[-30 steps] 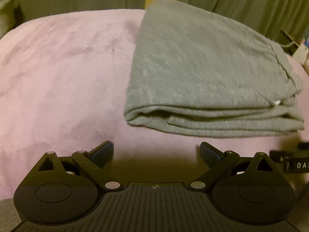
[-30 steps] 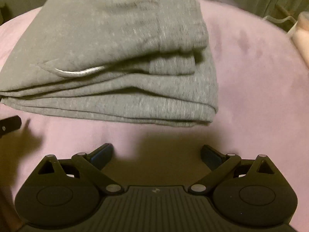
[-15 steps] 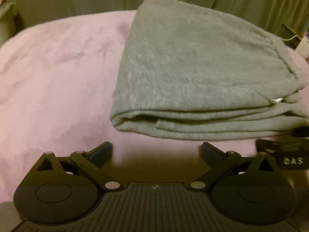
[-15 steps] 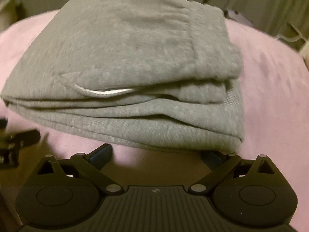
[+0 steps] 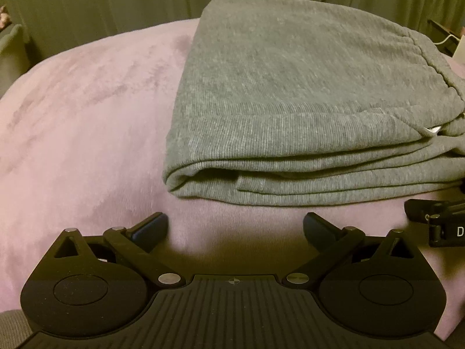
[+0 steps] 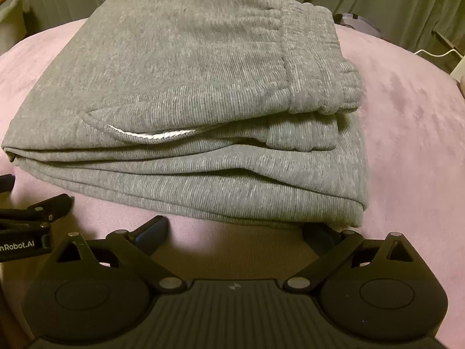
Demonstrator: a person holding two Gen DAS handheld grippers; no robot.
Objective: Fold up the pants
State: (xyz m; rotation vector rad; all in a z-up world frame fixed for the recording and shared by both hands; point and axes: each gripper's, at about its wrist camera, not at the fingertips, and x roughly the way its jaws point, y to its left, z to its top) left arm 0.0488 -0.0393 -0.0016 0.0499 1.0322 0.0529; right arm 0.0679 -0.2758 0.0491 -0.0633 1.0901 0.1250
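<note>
Grey sweatpants [image 5: 290, 101] lie folded in a thick stack on a pink blanket [image 5: 81, 110]; they also show in the right wrist view [image 6: 189, 93], with the elastic waistband at the right and a white pocket edge in front. My left gripper [image 5: 235, 226] is open and empty, just short of the stack's near edge. My right gripper [image 6: 235, 229] is open and empty, its right fingertip tucked under the stack's near right corner. Each gripper shows at the edge of the other's view.
The pink blanket [image 6: 412, 133] covers the whole surface around the pants. Dark green curtains [image 5: 101, 3] hang behind. A white cable [image 6: 436, 53] and small items sit at the far right edge.
Both grippers have moved closer to the folded pants, which now fill more of each view. Both stay open.
</note>
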